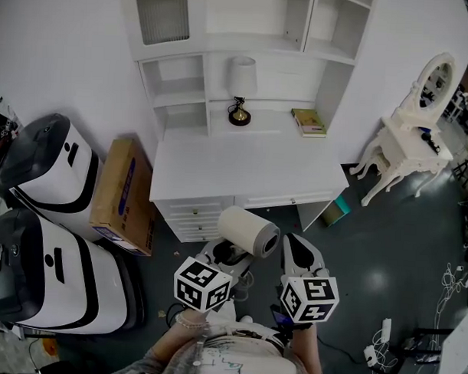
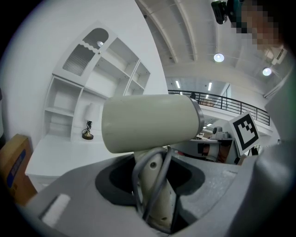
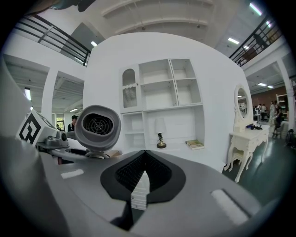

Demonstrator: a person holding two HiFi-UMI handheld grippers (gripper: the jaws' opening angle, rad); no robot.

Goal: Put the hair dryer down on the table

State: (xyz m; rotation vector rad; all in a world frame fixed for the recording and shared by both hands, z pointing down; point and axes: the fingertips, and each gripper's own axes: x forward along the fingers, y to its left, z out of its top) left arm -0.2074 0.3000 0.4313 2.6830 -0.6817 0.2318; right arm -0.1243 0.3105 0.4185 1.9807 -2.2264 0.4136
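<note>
While my left gripper [image 1: 230, 257] had its fingers [image 2: 83, 199] clamped on the handle, the cream hair dryer [image 1: 248, 231] hung in the air, short of the white worktop's [image 1: 242, 171] front edge and above the dark floor [image 1: 385, 249]. Its grey cord [image 2: 159, 178] ran down the handle between those fingers. The barrel lay crosswise, its grille end turned toward my right gripper [image 1: 301, 250], just beside it. That gripper's fingers [image 3: 199, 185] were pressed together on nothing. On the worktop's back stood a lamp [image 1: 240, 87] and lay a book [image 1: 308, 121]; a cardboard box [image 1: 122, 194] leaned at its left side.
</note>
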